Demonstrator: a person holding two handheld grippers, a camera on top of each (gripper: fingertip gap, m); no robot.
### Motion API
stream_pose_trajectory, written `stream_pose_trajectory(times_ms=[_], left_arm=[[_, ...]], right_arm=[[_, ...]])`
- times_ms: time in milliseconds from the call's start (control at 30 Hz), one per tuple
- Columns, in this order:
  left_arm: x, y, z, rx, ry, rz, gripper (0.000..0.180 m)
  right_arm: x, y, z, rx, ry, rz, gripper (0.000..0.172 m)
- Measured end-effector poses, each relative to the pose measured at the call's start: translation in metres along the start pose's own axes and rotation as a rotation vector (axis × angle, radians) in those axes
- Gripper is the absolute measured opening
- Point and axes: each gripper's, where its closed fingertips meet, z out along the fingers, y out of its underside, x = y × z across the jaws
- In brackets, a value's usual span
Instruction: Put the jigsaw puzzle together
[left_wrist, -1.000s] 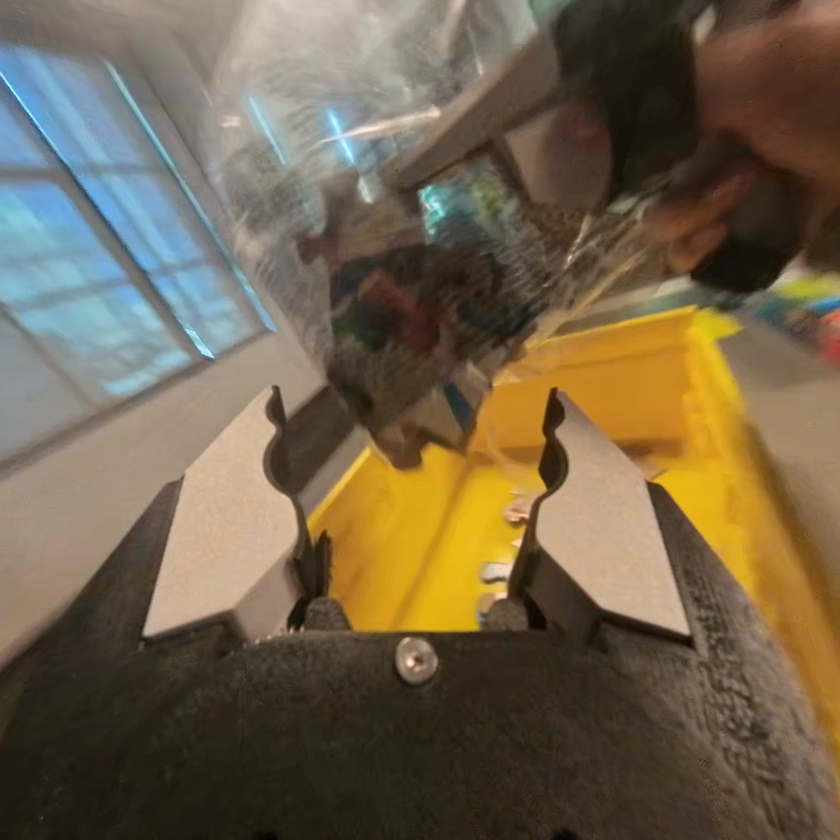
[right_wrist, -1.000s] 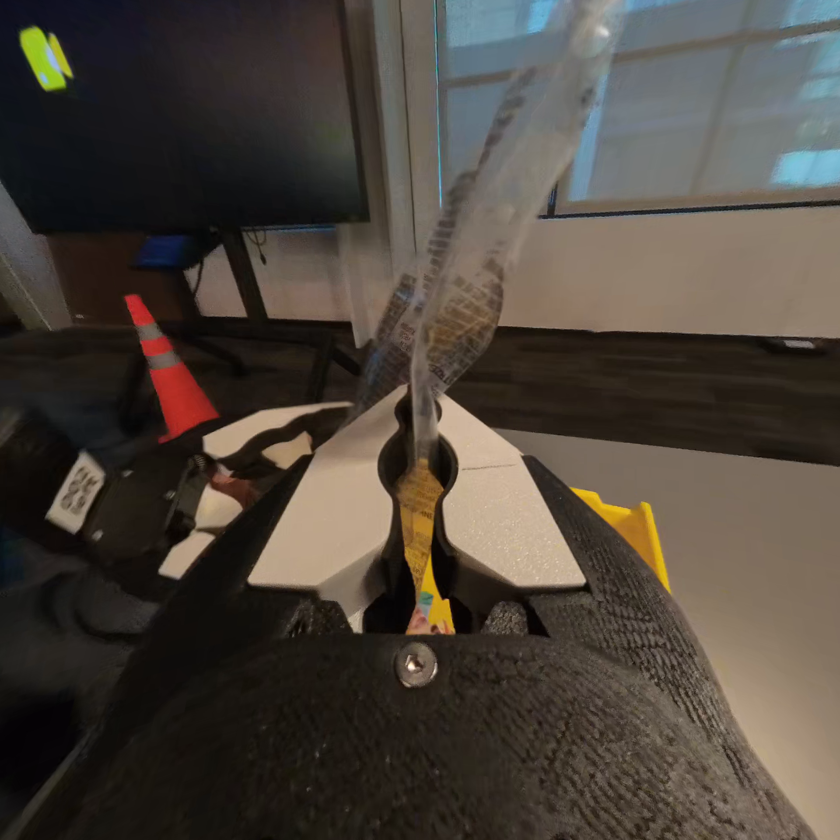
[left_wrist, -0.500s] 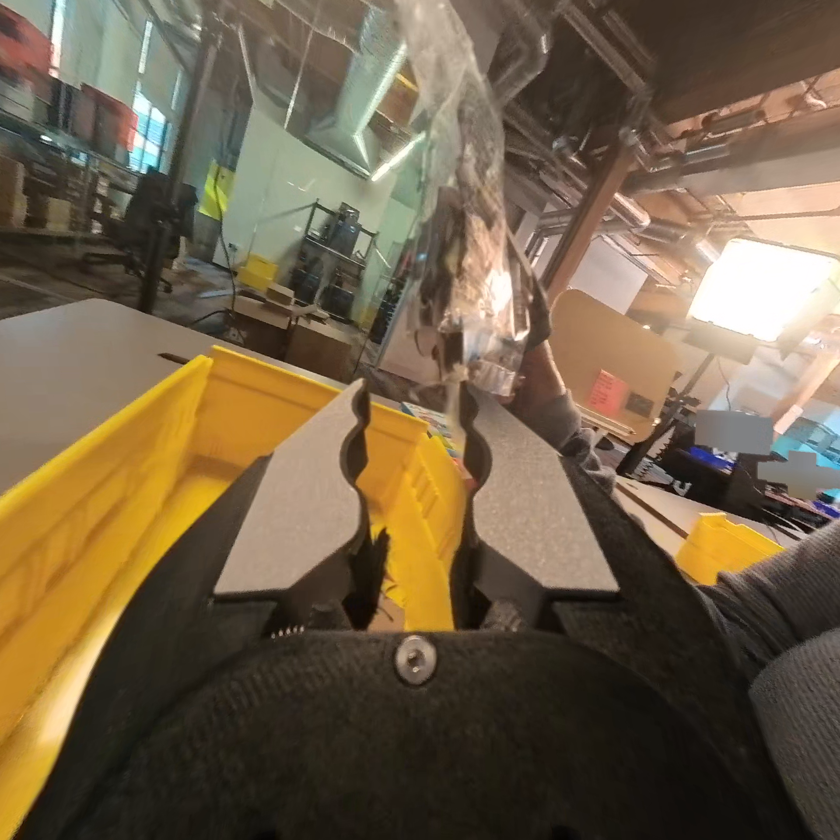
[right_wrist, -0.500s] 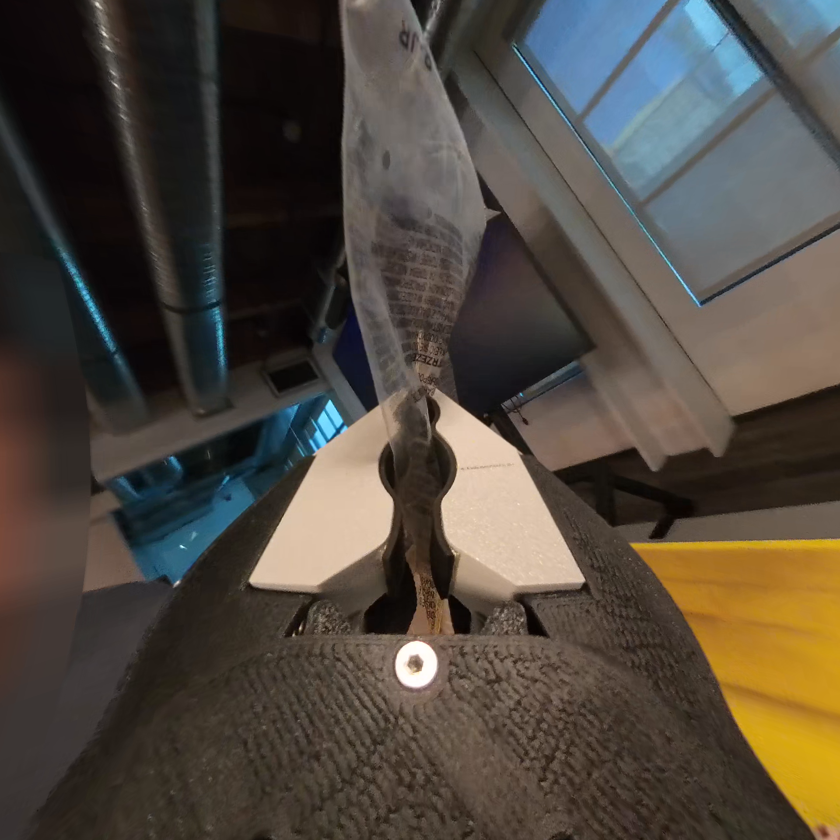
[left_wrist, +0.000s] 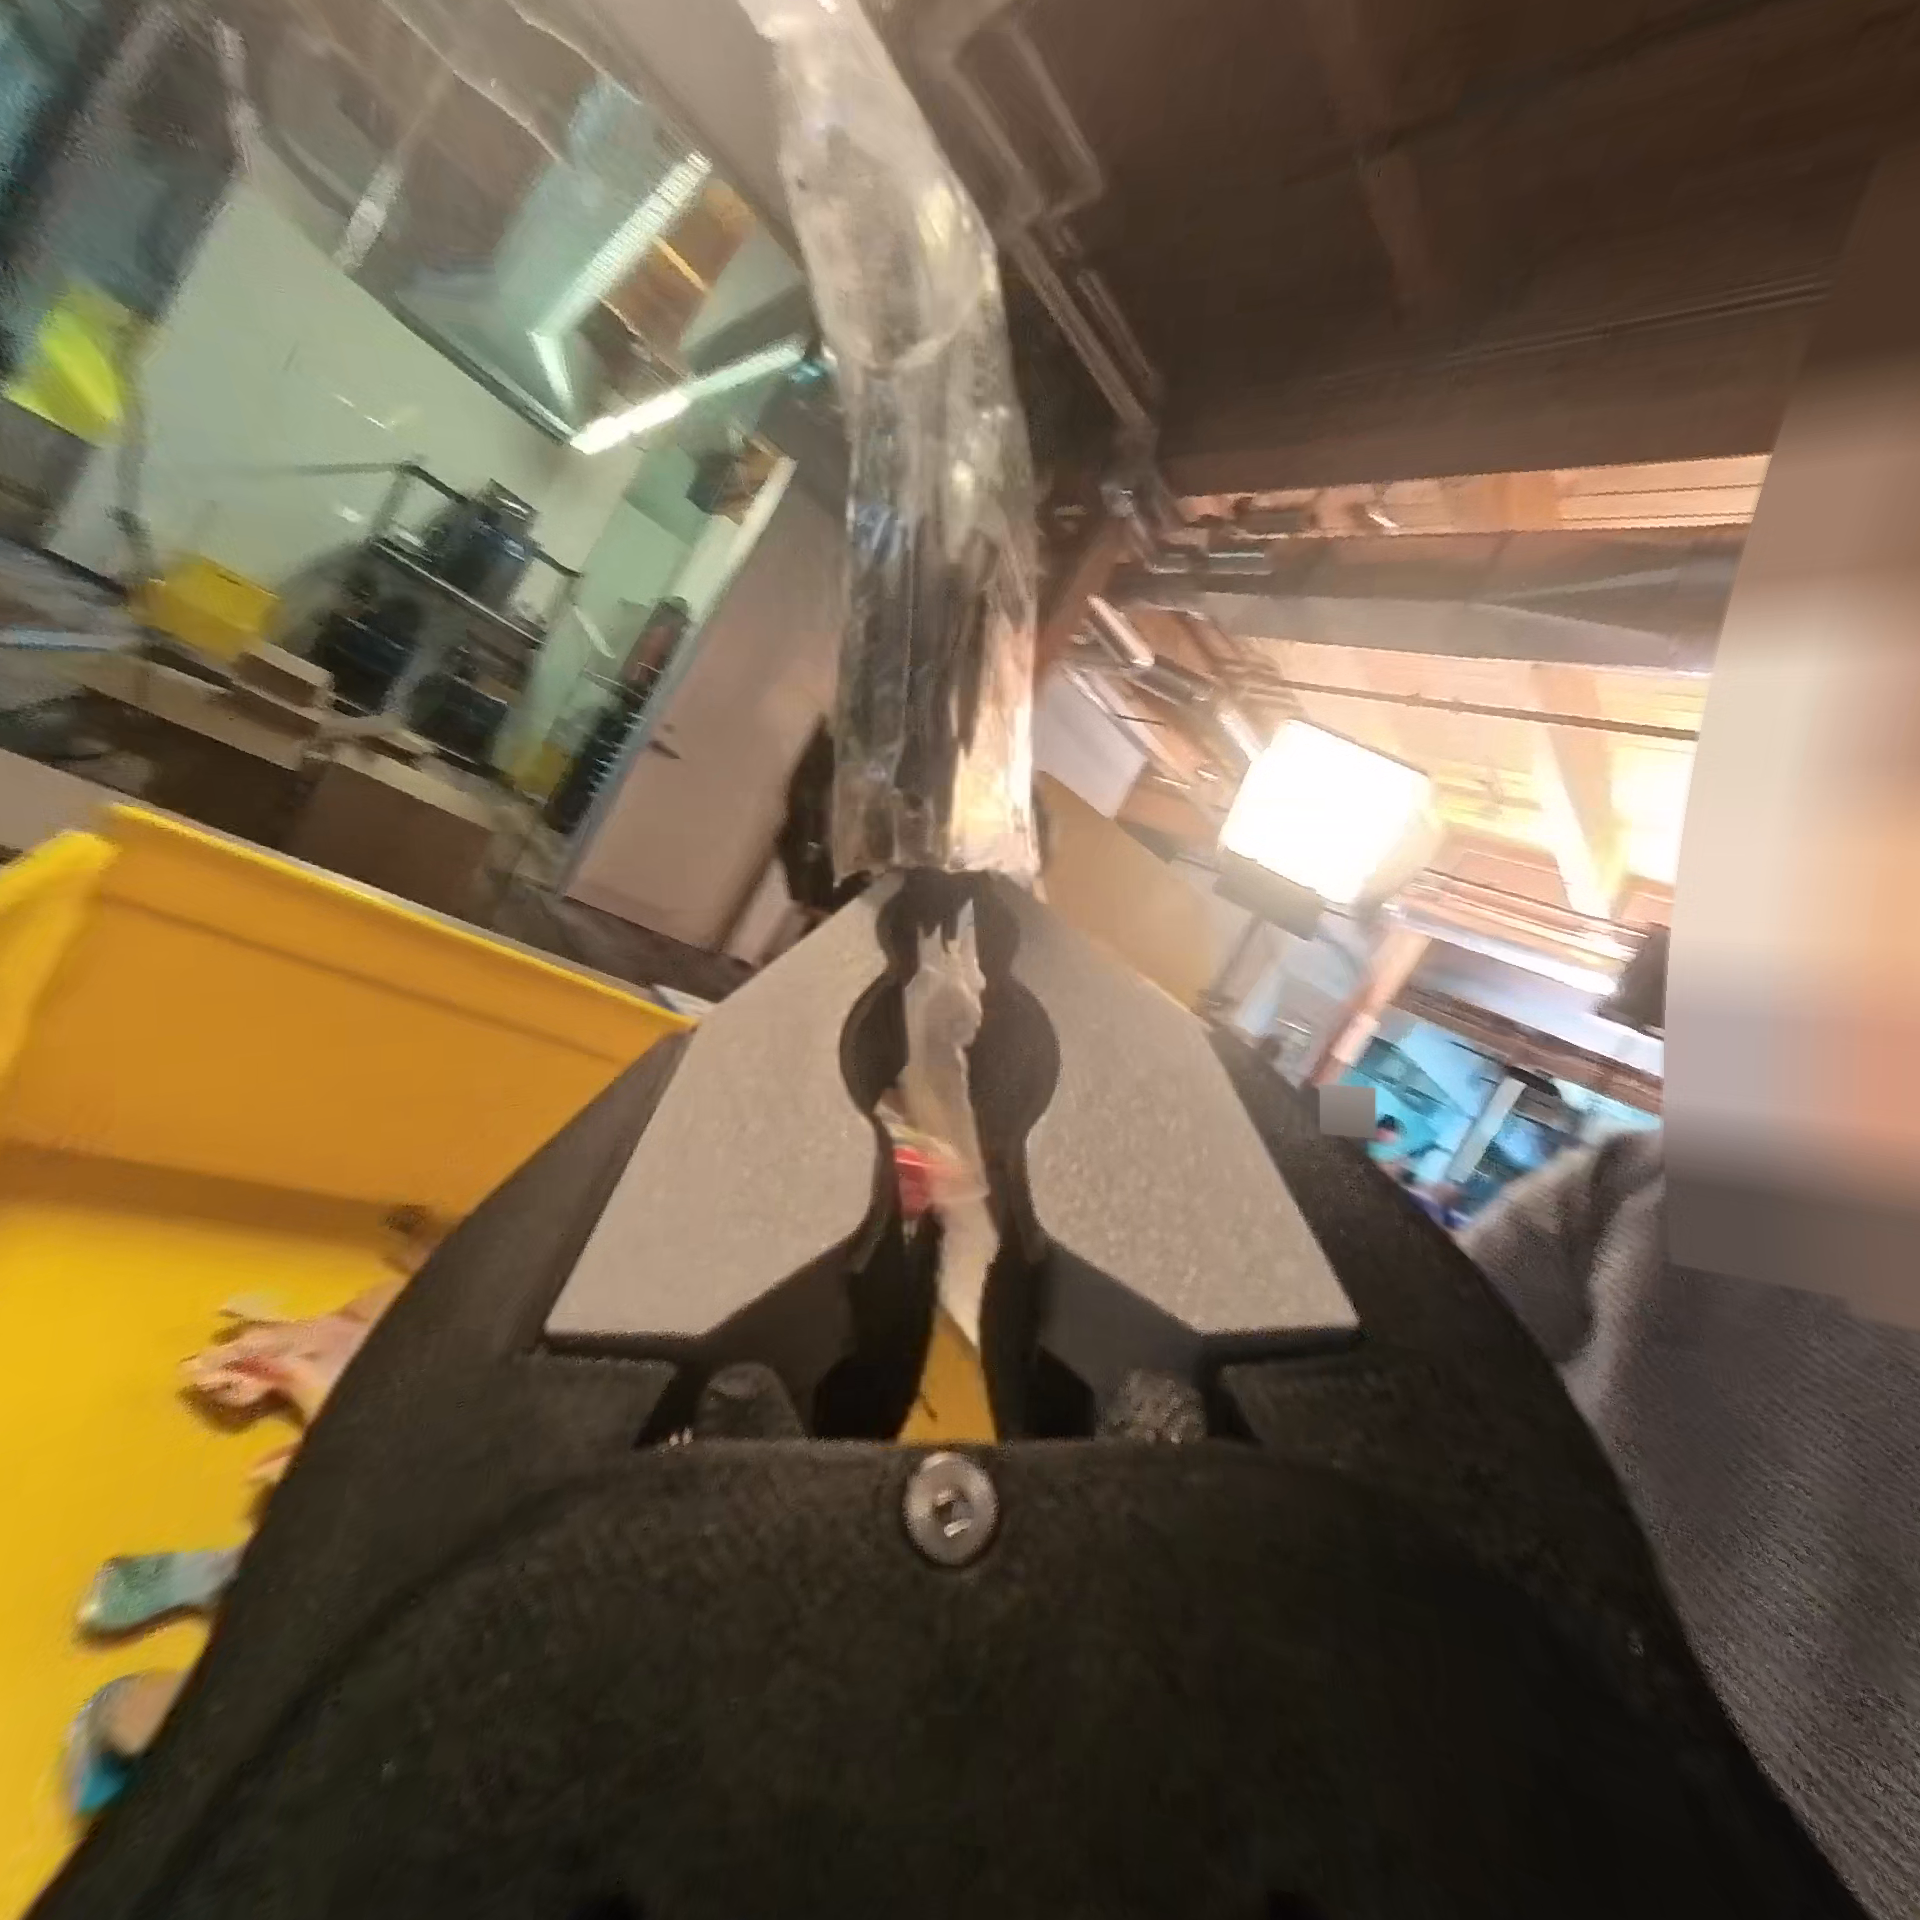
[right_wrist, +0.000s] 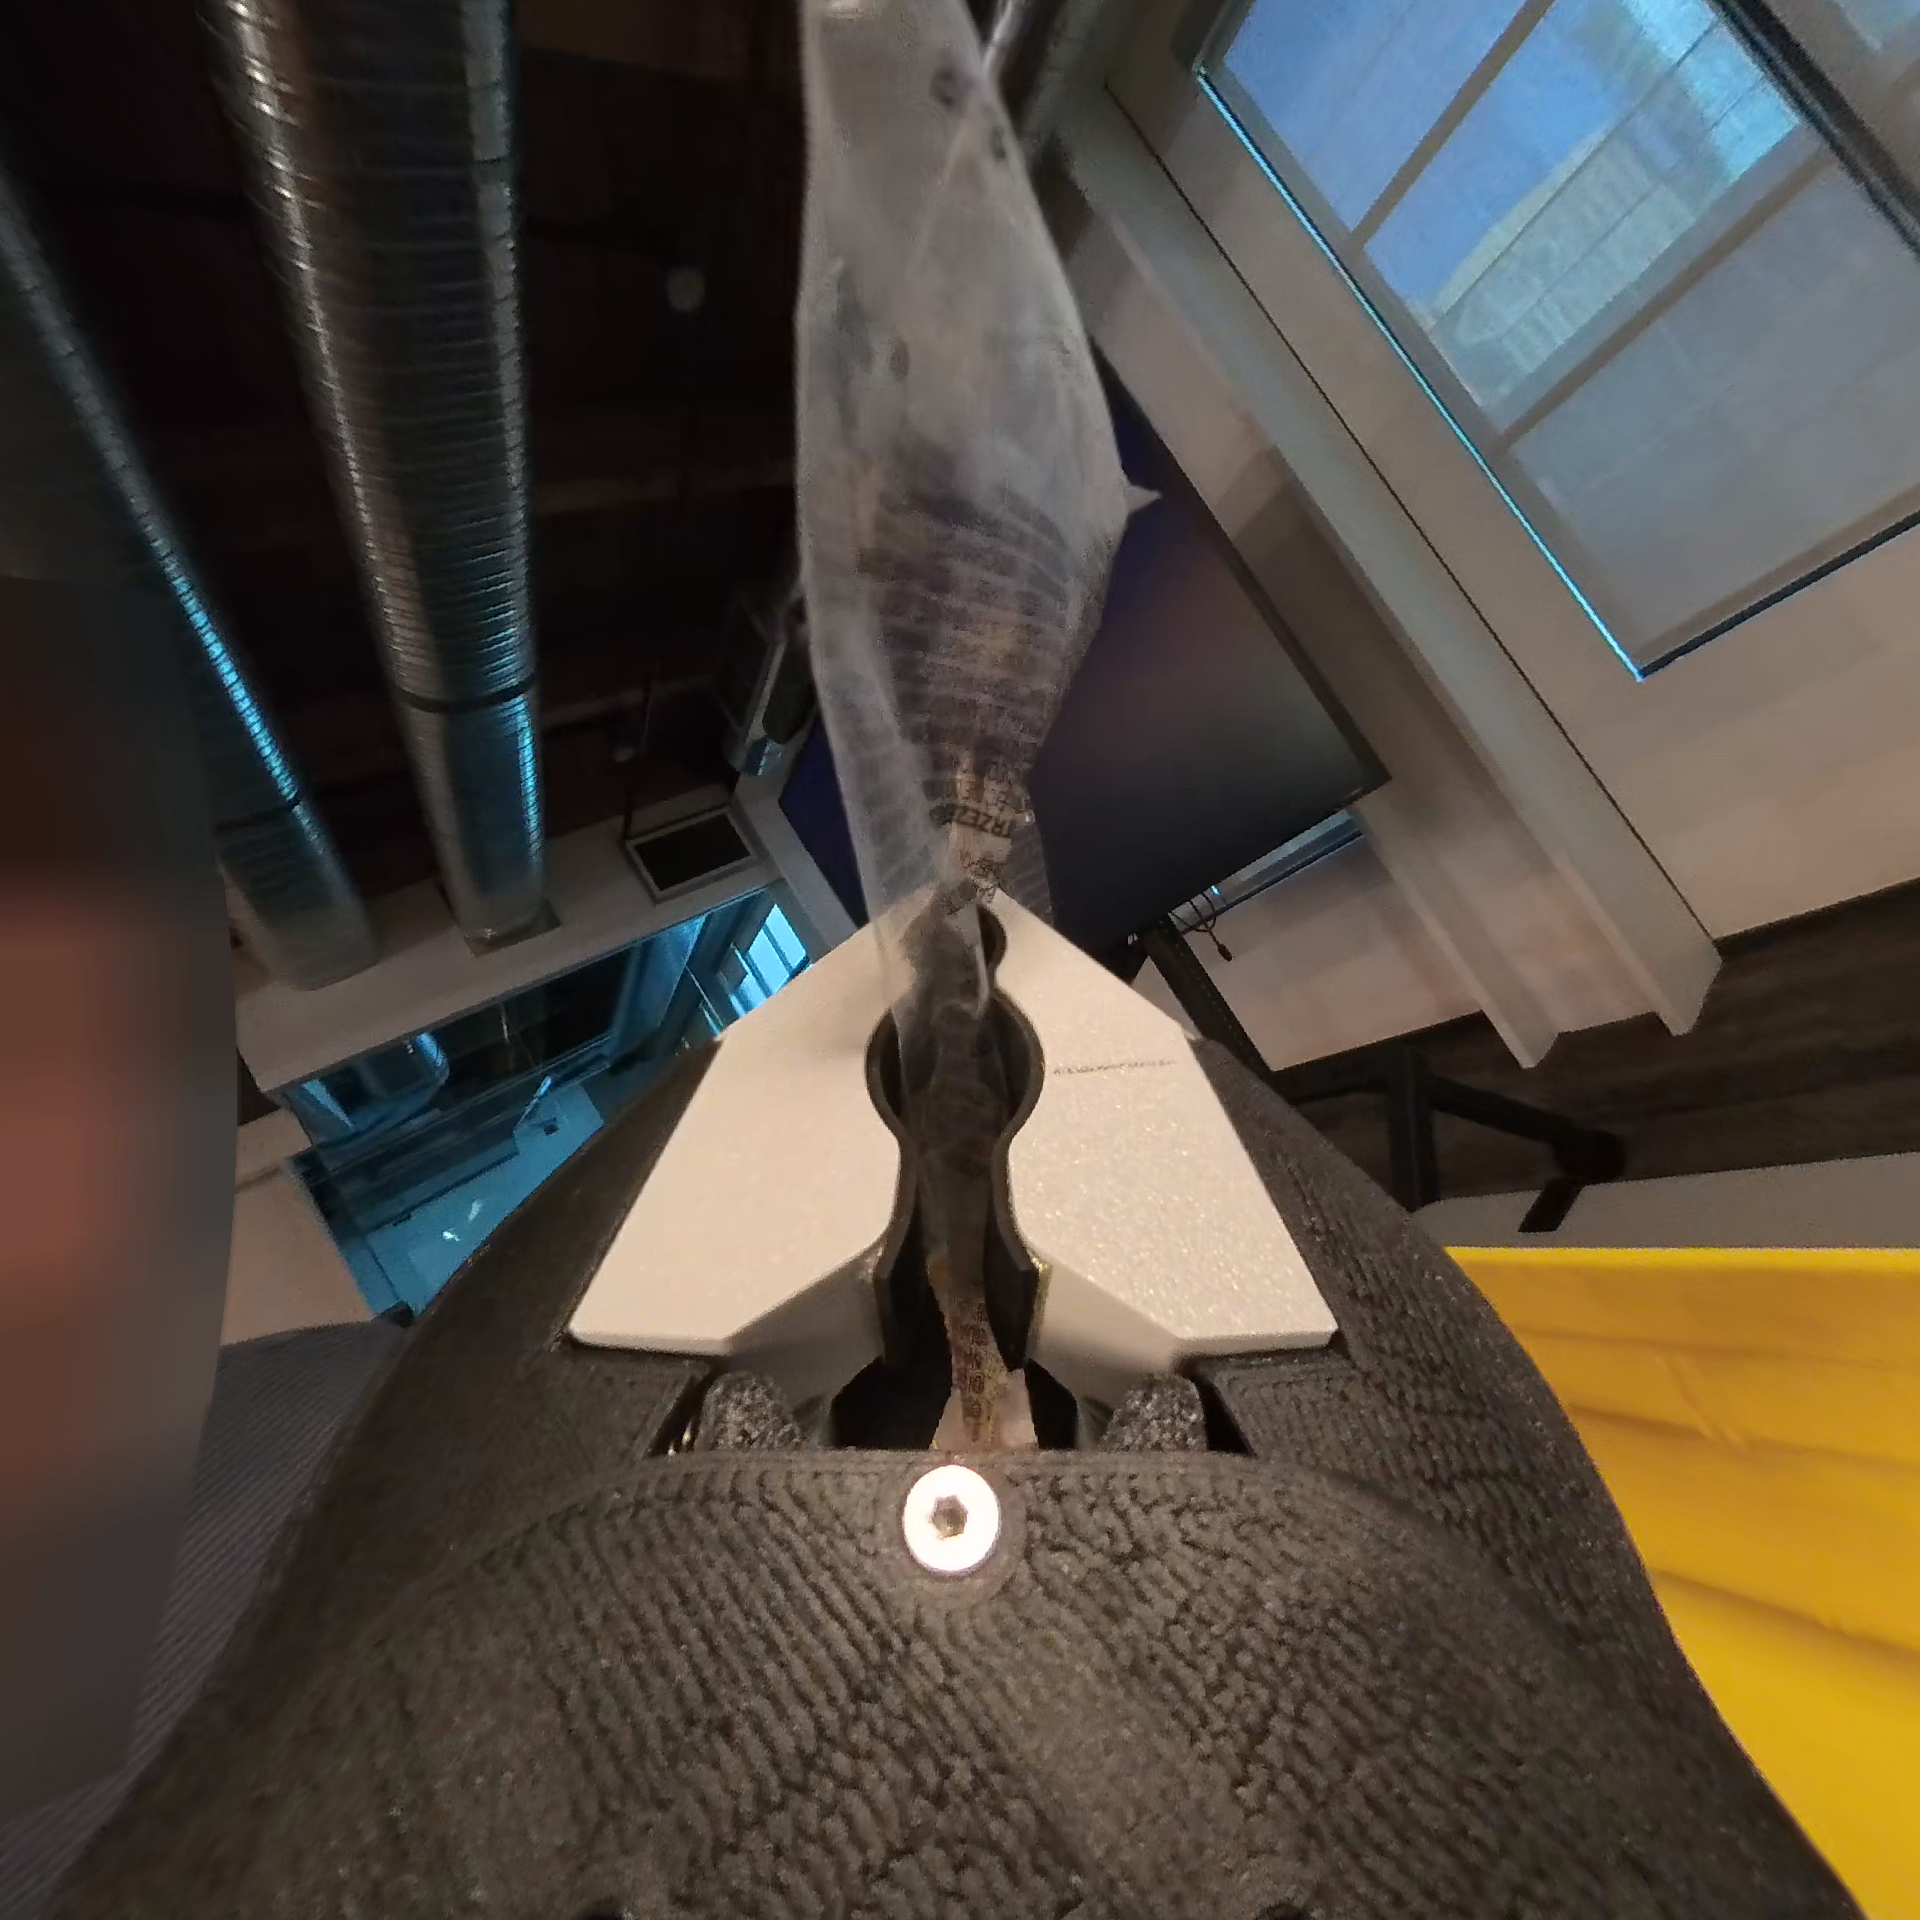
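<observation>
My left tongs (left_wrist: 940, 914) and my right tongs (right_wrist: 951, 935) are each closed tight on a clear plastic bag (left_wrist: 914, 436), the crumpled film pinched between the grey fingers (left_wrist: 748, 1122) and rising straight up from the tips of both. In the right wrist view the bag (right_wrist: 935, 468) shows dark print and twists into a thin neck where it enters the fingers.

The film looks thin and slippery. If the two tongs pull apart too hard it could tear or slide out of one grip, and whatever is inside would spill.

Below and to the left of my left tongs sits a yellow bin (left_wrist: 312, 997). Small wrapped packets (left_wrist: 145, 1610) lie blurred on its floor. The same yellow wall (right_wrist: 1683, 1455) shows to the lower right of my right tongs.
</observation>
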Motion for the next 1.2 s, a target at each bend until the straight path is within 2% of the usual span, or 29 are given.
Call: stream_pose_trajectory(times_ms=[33, 167, 333, 500, 633, 700, 800, 933, 1067, 1200], left_arm=[[0.003, 0.002, 0.001, -0.018, 0.028, -0.015, 0.007], [-0.002, 0.008, 0.003, -0.061, -0.021, 0.016, 0.006], [0.002, 0.003, 0.011, 0.030, -0.011, -0.034, 0.006], [0.006, -0.005, 0.011, 0.082, -0.131, 0.151, 0.005], [0.010, 0.000, 0.011, 0.048, -0.163, 0.216, 0.000], [0.011, 0.011, 0.012, 0.026, -0.179, 0.208, 0.000], [0.009, 0.012, 0.015, 0.039, -0.190, 0.168, 0.000], [-0.001, 0.017, 0.012, -0.050, -0.268, 0.236, 0.000], [0.006, 0.024, 0.012, -0.095, -0.212, 0.230, 0.001], [0.012, 0.022, 0.009, -0.044, -0.079, 0.061, 0.001]], right_arm=[[0.001, -0.002, -0.001, 0.004, 0.012, -0.011, 0.000], [0.012, -0.009, -0.009, 0.018, 0.162, -0.120, 0.000], [0.015, -0.020, -0.009, 0.124, 0.247, -0.168, 0.000], [0.019, -0.027, -0.013, 0.190, 0.312, -0.223, 0.000], [0.018, -0.038, -0.024, 0.264, 0.359, -0.270, 0.000], [0.017, -0.040, -0.027, 0.240, 0.359, -0.275, 0.000], [0.011, -0.042, -0.027, 0.206, 0.399, -0.359, 0.000], [0.016, -0.040, -0.028, 0.191, 0.428, -0.372, 0.000], [0.018, -0.038, -0.026, 0.205, 0.394, -0.321, 0.000], [0.016, -0.036, -0.023, 0.205, 0.387, -0.334, 0.000]])
